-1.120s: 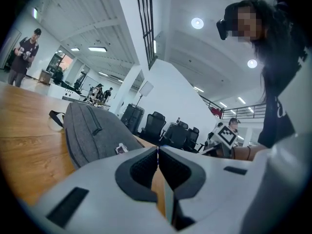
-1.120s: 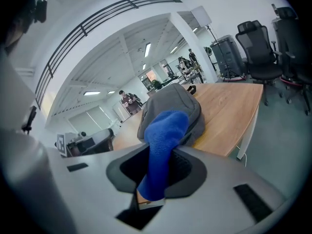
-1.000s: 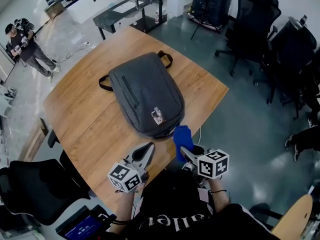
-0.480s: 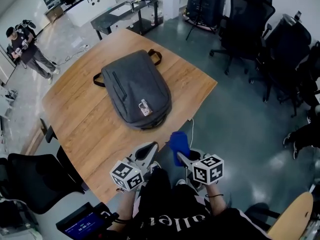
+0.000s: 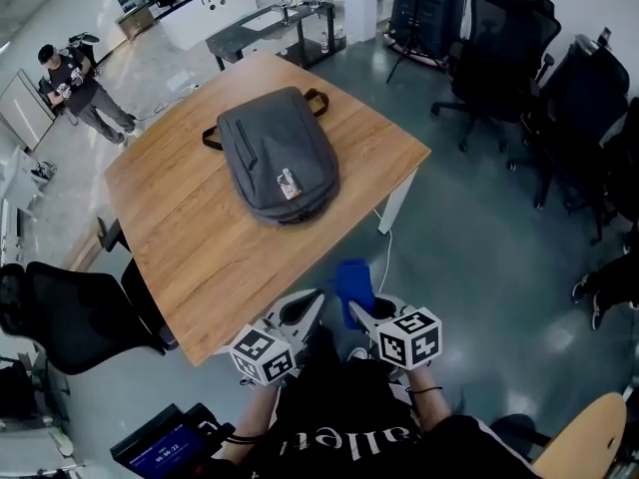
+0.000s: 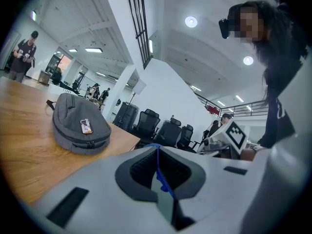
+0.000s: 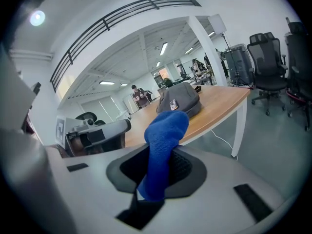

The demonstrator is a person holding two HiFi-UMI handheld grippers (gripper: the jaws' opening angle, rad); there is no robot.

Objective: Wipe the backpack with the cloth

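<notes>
View of the approach to the wipe. The backpack (image 5: 278, 158) lay flat on the wooden counter (image 5: 180, 257), well apart from both tongs, which I held short of the counter's near edge. My right tongs (image 5: 356, 307) were clenched on the blue cloth (image 5: 351, 279), whose free end stood up past the tips. My left tongs (image 5: 312, 303) were pressed together and carried nothing I could name; only a thin blue sliver showed at their seam. The backpack's long axis ran away from me and a little to my left. Its rounded end, bearing a small tag (image 5: 290, 181), pointed toward me, and the squarer end with the strap loops pointed toward the far side. In my judgement, the wipe had not begun. To do this step well I would have carried the cloth over the near, rounded end and lowered it until its free fold lay flat on the fabric. I would then have stroked along the long axis, with the left tongs steadying the backpack against sliding.
</notes>
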